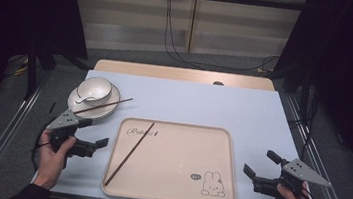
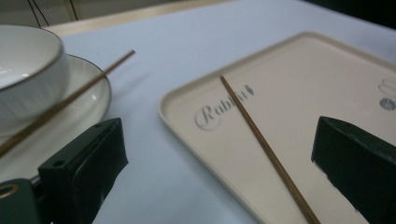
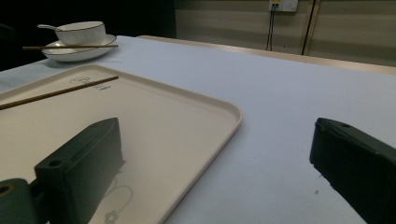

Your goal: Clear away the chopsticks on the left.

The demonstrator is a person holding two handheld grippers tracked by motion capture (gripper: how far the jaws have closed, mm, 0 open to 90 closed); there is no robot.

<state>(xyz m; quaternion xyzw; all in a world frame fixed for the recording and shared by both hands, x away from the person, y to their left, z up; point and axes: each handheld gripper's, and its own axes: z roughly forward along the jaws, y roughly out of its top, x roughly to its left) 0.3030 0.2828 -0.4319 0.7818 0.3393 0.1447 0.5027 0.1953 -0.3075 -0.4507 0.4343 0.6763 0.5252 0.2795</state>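
Left tongs (image 1: 94,133) stand wide with nothing between the jaws, low over the pale worktop (image 1: 243,112) at the left edge of the beige rectangular plastic tray with a rabbit print (image 1: 230,166). Right tongs (image 1: 261,164) likewise wide and empty, beside the tray's right edge. One thin brown wooden chopstick (image 1: 129,153) lies diagonally on the tray's left half; the second brown wooden chopstick (image 1: 103,106) rests across the rim of the white round plate (image 1: 109,108), which carries the white bowl with a dark rim (image 1: 94,89) and a white spoon (image 1: 84,99). Judgement: the pair is half moved. To fetch the second stick well, approach across its length, pinch near the overhanging end clear of the rim, lift level before carrying, and lay it parallel to the first
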